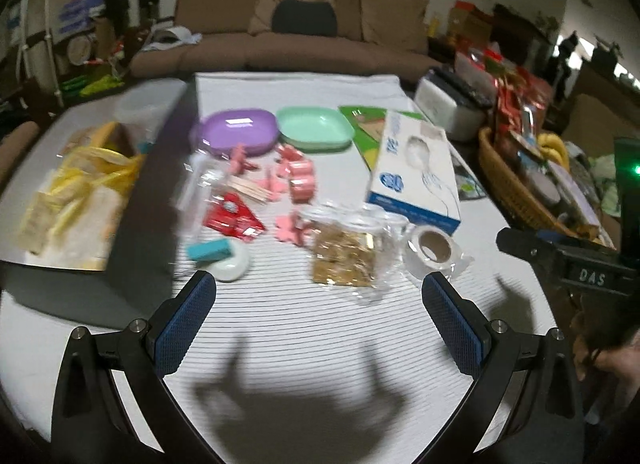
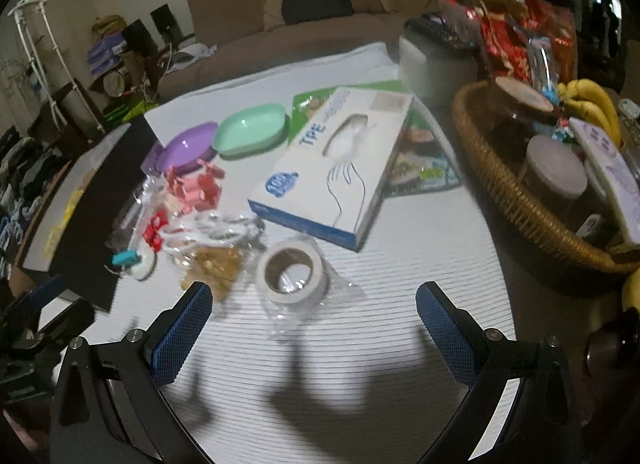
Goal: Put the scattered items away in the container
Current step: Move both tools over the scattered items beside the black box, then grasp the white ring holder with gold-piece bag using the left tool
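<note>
Scattered items lie on a white striped cloth: a roll of tape in clear wrap (image 1: 430, 250) (image 2: 291, 271), a clear bag of gold pieces (image 1: 344, 254) (image 2: 212, 260), pink clips (image 1: 298, 177) (image 2: 196, 185), a red packet (image 1: 232, 217), wooden sticks (image 1: 250, 188) and a white tape dispenser with a teal block (image 1: 222, 258) (image 2: 134, 262). A dark box (image 1: 132, 167) (image 2: 86, 199) with yellow bags stands at the left. My left gripper (image 1: 318, 292) is open and empty above the cloth, short of the items. My right gripper (image 2: 314, 298) is open and empty, just short of the tape roll.
A white and blue glove box (image 1: 416, 167) (image 2: 340, 163) lies right of the items. Purple (image 1: 236, 131) (image 2: 188, 145) and green (image 1: 314, 127) (image 2: 252, 133) dishes sit behind. A wicker basket (image 1: 516, 191) (image 2: 516, 191) of food stands at the right. A sofa is beyond the table.
</note>
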